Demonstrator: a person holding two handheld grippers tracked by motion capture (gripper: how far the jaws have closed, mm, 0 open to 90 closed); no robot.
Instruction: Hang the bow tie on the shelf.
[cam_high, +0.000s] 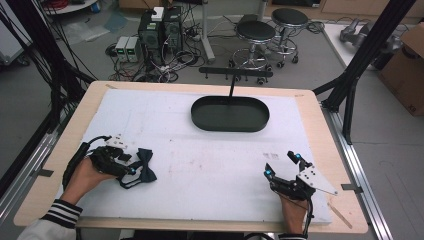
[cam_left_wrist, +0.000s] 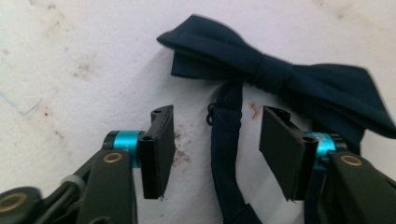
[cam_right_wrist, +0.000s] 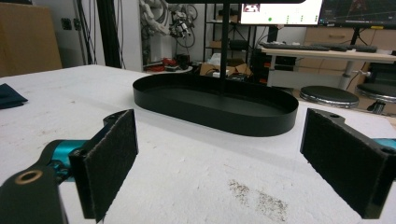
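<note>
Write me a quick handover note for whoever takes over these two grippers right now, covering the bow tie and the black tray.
Left gripper: jaws part open, either side of the bow tie's strap; pads not yet pressing it.
Right gripper: open, nothing between the jaws, near the right front of the table, pointing toward the black oval tray.
Bow tie: flat on the white mat, front left.
Tray with its upright hanger stand: far centre, nothing in it.
Done: left gripper lined up on the strap.
Left: close on the strap, lift; probably move it to the tray or stand.
</note>
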